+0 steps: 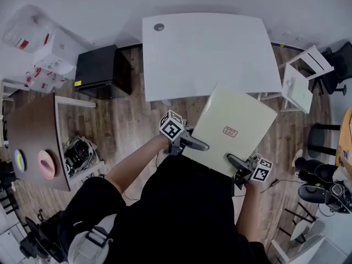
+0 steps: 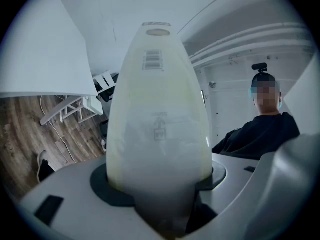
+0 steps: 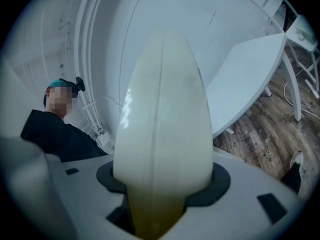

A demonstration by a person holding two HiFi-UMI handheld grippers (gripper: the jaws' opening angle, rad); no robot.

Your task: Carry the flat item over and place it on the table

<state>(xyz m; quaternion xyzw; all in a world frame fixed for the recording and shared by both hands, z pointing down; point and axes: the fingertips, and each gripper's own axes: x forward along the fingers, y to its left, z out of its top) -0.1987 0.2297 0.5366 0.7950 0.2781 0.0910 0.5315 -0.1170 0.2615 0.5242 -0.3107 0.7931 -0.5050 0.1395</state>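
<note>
Head view, nearest the body: the person's dark top and shorts fill the lower frame, and both forearms reach forward to the tongs. The left gripper [image 1: 199, 145] clamps one side edge of the flat box [image 1: 234, 122], and the right gripper [image 1: 236, 161] clamps the near-right edge, so the pale cream box hangs between them in the air above the wooden floor [image 1: 129, 128], its broad face up and a small reddish label [image 1: 230, 131] on top. In the left gripper view the box [image 2: 159, 124] fills the gap between the jaws, which are clenched on it, and a barcode sticker [image 2: 153, 60] sits near its far end. The right gripper view shows the same: jaws closed on the box's edge [image 3: 162, 134], with a seam running along it. Beyond the box, its far corner shows against the near edge of the white table [image 1: 209, 48], whose top is bare apart from a round grey cap [image 1: 159, 27]. A black cabinet [image 1: 103, 71] stands just left of the table, and white chairs [image 1: 301, 81] stand at its right.
</note>
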